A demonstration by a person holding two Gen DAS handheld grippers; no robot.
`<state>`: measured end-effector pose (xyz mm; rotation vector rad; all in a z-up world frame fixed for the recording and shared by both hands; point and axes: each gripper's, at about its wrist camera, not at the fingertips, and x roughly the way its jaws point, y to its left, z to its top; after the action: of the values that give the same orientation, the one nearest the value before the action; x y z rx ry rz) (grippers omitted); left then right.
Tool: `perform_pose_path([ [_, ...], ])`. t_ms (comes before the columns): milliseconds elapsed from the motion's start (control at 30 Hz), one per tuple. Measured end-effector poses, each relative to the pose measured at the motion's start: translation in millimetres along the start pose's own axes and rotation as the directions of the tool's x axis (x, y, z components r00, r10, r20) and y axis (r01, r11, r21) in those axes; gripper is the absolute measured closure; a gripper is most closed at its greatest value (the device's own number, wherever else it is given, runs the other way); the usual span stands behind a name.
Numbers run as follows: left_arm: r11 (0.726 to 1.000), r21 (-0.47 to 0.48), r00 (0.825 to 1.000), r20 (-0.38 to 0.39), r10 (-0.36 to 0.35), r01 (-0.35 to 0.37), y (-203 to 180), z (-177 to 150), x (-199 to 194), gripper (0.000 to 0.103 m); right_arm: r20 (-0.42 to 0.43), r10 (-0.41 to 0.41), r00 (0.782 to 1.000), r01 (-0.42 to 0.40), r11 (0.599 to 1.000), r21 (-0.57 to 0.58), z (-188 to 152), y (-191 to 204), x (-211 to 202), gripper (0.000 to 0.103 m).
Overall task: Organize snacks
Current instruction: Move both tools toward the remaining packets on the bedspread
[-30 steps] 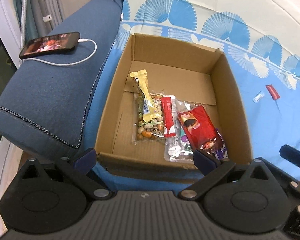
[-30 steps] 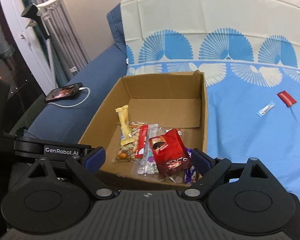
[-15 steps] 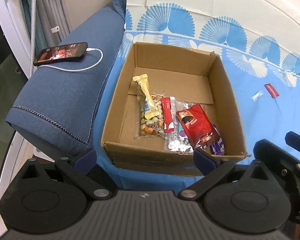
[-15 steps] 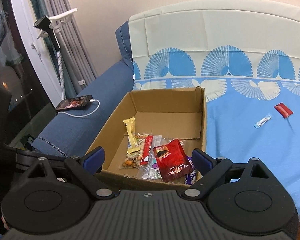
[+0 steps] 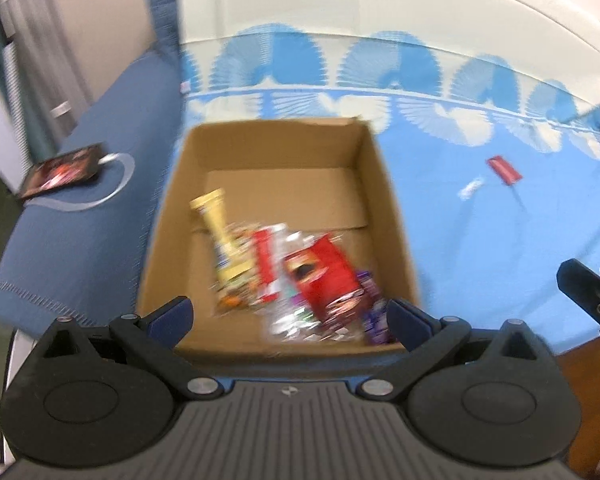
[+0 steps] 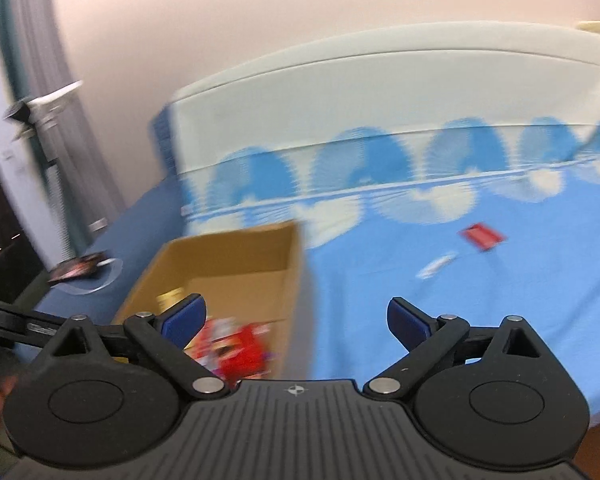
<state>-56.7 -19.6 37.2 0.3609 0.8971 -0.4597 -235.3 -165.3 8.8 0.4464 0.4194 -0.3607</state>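
Both frames blurred. Left tongs (image 5: 288, 316) spread wide, empty, above cardboard box (image 5: 374, 168) of snacks. Right tongs (image 6: 296, 316) likewise released. Red packet (image 6: 482, 236) and white sachet (image 6: 436, 267) lying out on blue sheet (image 6: 500, 320).

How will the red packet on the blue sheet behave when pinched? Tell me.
The red packet looks small and flat, so probably light. It lies flush on the soft sheet, so the fingers may dig into fabric. Blur hides its stiffness; likely a floppy wrapper.
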Motion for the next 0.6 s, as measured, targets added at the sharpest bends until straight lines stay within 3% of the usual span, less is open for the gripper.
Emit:
perform_pose_path([
  [233,0.985,0.123,0.993,-0.049,-0.112,0.117,-84.7,55.2,39.9,0.0,0.009,-0.179,0.984,0.177,0.981,0.084,15.1,-99.5,11.4,0.005],
  [333,0.973,0.189,0.99,-0.07,-0.121,0.132,-122.4,78.0,69.6,0.0,-0.003,-0.222,0.975,0.221,0.97,0.096,22.4,-133.7,28.2,0.005],
  [433,0.951,0.266,0.986,-0.082,-0.142,0.159,-162.0,100.0,108.7,0.0,-0.025,-0.252,0.967,0.253,0.963,0.09,31.4,-166.2,54.3,0.003],
  [600,0.909,0.371,0.978,-0.148,-0.145,0.191,-225.7,122.2,208.6,0.0,-0.098,-0.307,0.947,0.313,0.948,0.06,38.2,-216.8,122.0,0.003],
])
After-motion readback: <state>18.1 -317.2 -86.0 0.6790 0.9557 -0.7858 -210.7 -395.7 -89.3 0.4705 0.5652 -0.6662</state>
